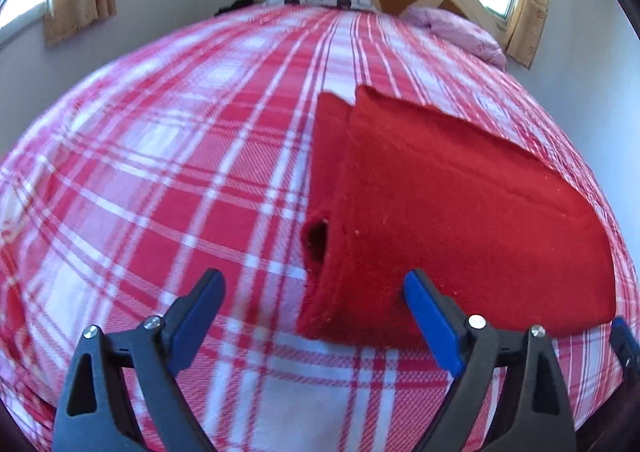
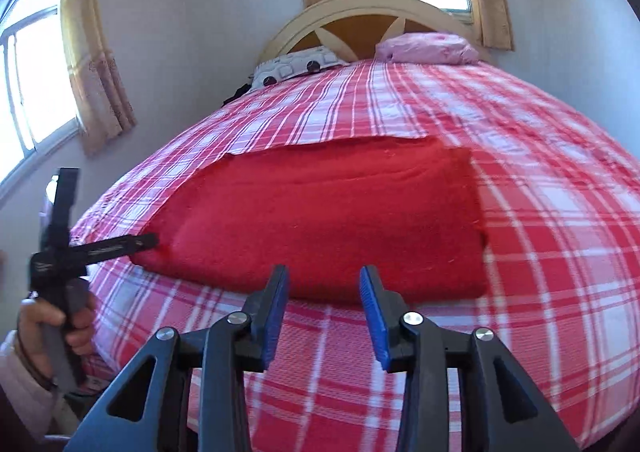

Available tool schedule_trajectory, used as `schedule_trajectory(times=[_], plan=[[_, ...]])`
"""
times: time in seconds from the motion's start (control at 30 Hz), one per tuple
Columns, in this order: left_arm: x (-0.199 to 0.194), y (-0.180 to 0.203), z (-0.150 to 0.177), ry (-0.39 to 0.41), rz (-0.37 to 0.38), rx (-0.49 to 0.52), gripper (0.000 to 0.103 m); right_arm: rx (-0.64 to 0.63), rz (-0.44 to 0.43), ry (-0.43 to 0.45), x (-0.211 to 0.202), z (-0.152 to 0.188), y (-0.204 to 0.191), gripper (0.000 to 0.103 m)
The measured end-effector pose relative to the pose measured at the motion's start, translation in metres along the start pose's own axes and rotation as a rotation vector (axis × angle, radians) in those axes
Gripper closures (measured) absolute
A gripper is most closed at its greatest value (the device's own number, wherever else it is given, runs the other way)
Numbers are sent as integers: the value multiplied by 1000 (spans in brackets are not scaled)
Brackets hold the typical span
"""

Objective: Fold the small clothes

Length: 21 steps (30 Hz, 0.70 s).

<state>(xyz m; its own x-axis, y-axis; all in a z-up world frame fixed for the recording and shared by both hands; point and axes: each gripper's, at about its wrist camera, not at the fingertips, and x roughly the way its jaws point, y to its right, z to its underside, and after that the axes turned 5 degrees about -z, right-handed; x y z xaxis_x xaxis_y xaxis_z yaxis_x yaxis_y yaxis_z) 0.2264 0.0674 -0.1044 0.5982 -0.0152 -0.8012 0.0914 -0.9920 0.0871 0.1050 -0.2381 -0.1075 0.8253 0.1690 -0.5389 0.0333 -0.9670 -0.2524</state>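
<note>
A red fleece garment [image 1: 452, 211] lies folded flat into a rectangle on the plaid bed; it also shows in the right wrist view [image 2: 332, 219]. My left gripper [image 1: 316, 312] is open wide and empty, hovering over the garment's near left corner. In the right wrist view the left gripper [image 2: 96, 223] appears at the garment's left end, held by a hand. My right gripper [image 2: 324, 308] is open and empty, just in front of the garment's near edge. Its blue tip shows at the right edge of the left wrist view [image 1: 624, 340].
The bed carries a red and white plaid sheet [image 1: 180, 171] [image 2: 540, 252]. A pink bundle [image 2: 428, 47] and a patterned pillow [image 2: 296, 65] lie by the arched headboard [image 2: 360, 15]. Walls, curtained windows [image 2: 36, 79] surround the bed.
</note>
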Motion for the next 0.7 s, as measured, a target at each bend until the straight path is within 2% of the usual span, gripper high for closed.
schedule_trajectory(times=[0.03,0.13,0.23,0.3,0.43,0.57,0.6,0.7], plan=[[6,3,0,-21,7,-18,9,3,-3,-7,1,1,0,62],[5,10,1,-1,-7,-2,15,0,-1,-13,3,1,-1,62],[4,15,0,-7,28,-5,30,5,-7,-12,4,-1,1,62],[5,14,-2,-10,54,-20,46,6,-19,-10,5,-4,0,62],[6,17,-6,-14,64,-49,56,-21,-36,3,8,-19,-9,62],[4,10,-6,-19,122,-109,82,-67,-71,15,16,-40,-26,61],[1,9,-6,-14,133,-118,84,-72,-94,14,19,-46,-31,60],[-8,8,-3,13,155,-136,87,-68,-173,6,35,-65,-44,39]])
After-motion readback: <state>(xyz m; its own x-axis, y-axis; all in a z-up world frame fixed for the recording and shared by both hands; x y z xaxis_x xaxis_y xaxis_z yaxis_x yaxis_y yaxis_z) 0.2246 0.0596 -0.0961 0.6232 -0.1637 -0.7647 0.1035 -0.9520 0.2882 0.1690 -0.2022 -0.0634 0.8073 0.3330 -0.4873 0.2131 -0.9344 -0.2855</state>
